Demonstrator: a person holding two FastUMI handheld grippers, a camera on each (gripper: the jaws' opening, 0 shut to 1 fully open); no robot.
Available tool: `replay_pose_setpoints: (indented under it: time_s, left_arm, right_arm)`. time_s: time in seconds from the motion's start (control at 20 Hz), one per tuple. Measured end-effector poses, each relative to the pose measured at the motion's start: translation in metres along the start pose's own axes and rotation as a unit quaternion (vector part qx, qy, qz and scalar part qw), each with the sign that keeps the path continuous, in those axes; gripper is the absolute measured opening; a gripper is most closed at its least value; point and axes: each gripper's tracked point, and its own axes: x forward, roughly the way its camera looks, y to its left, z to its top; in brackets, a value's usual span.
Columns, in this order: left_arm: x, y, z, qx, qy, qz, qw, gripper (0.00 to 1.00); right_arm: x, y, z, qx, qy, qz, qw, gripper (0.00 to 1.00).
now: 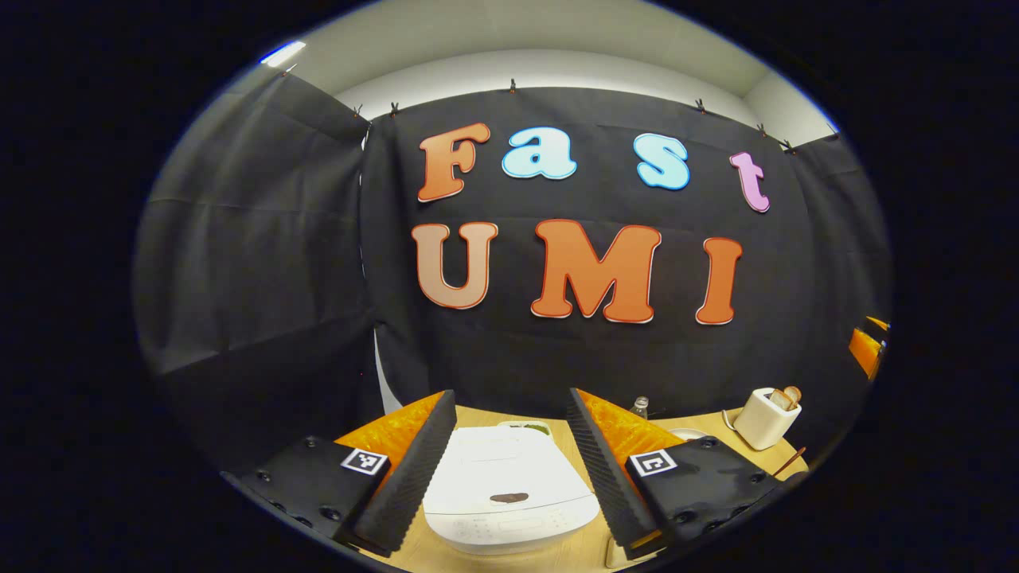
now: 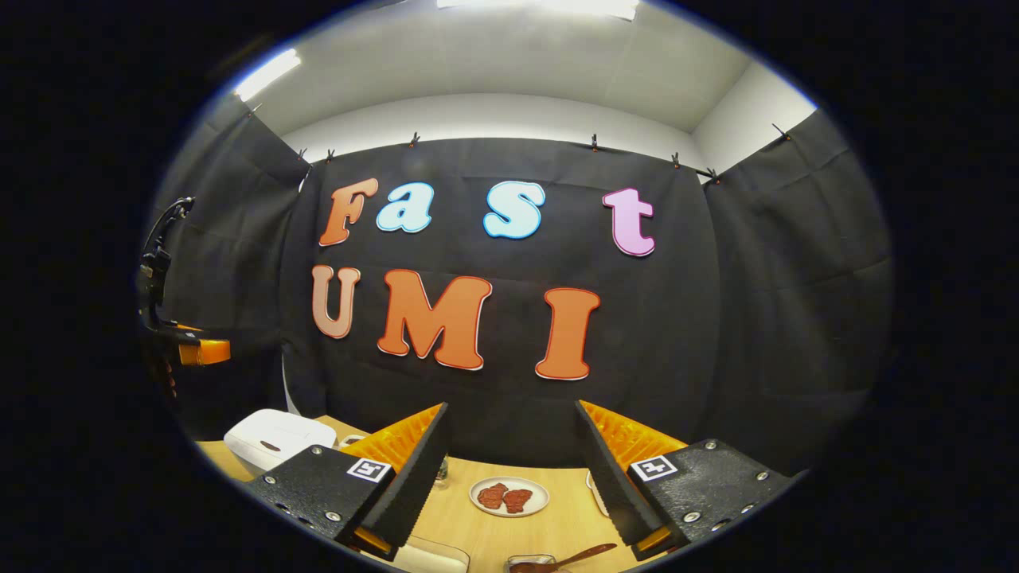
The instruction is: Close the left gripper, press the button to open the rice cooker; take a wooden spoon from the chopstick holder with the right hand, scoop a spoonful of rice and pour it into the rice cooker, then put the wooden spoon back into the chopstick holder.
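Note:
The white rice cooker (image 1: 509, 485) stands on the wooden table (image 1: 585, 549) with its lid down, low between my left gripper's fingers. A dark oval button (image 1: 509, 497) shows near its front. My left gripper (image 1: 511, 394) is open above it and holds nothing. At the right stands a white holder (image 1: 764, 422) with wooden pieces sticking out of its top. My right gripper (image 2: 511, 406) is open and holds nothing. Below it a brown wooden spoon (image 2: 585, 551) lies across a small glass dish (image 2: 529, 563). The rice cooker (image 2: 279, 438) sits to its left.
A white plate (image 2: 509, 496) with red pieces lies ahead of the right gripper. A small bottle (image 2: 442, 469) stands behind its left finger, and a clear container (image 2: 430, 555) is at the bottom edge. The left gripper's body (image 2: 191, 350) hangs at the far left.

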Motion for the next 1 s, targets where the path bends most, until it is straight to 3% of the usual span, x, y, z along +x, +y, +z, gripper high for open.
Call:
replay_pose_setpoints:
  time_s: [0.15,0.2,0.25,0.35,0.5,0.65,0.85,0.95,1.0]
  left_arm:
    - [0.019,0.008,-0.026,-0.021,0.063,0.011,0.998,0.29]
    - [0.025,0.001,-0.036,-0.040,0.097,-0.011,0.994,0.07]
    - [0.027,-0.011,-0.055,-0.054,0.134,-0.030,0.989,0.07]
    - [0.041,-0.007,-0.089,-0.067,0.192,-0.020,0.979,0.05]
    - [0.054,-0.013,-0.120,-0.104,0.279,-0.037,0.954,0.01]
    - [0.067,-0.001,-0.152,-0.112,0.349,-0.027,0.930,0.05]
    - [0.077,-0.005,-0.192,-0.151,0.430,-0.021,0.890,0.05]
    - [0.078,-0.007,-0.208,-0.164,0.458,-0.017,0.874,0.05]
    - [0.079,-0.008,-0.212,-0.171,0.460,-0.015,0.871,0.05]
  right_arm:
    - [-0.010,-0.014,-0.007,-0.008,0.010,-0.020,1.000,0.93]
    - [-0.014,-0.018,-0.008,-0.006,0.012,-0.027,1.000,0.94]
    - [-0.017,-0.024,-0.011,-0.005,0.015,-0.036,0.999,0.93]
    - [-0.023,-0.034,-0.017,-0.004,0.025,-0.054,0.998,0.94]
    - [-0.035,-0.053,-0.023,-0.011,0.035,-0.089,0.995,0.94]
    - [-0.047,-0.069,-0.030,-0.011,0.049,-0.121,0.991,0.94]
    - [-0.062,-0.085,-0.038,-0.014,0.062,-0.157,0.986,0.94]
    - [-0.069,-0.091,-0.041,-0.018,0.067,-0.172,0.983,0.94]
    - [-0.071,-0.095,-0.041,-0.018,0.068,-0.179,0.981,0.94]
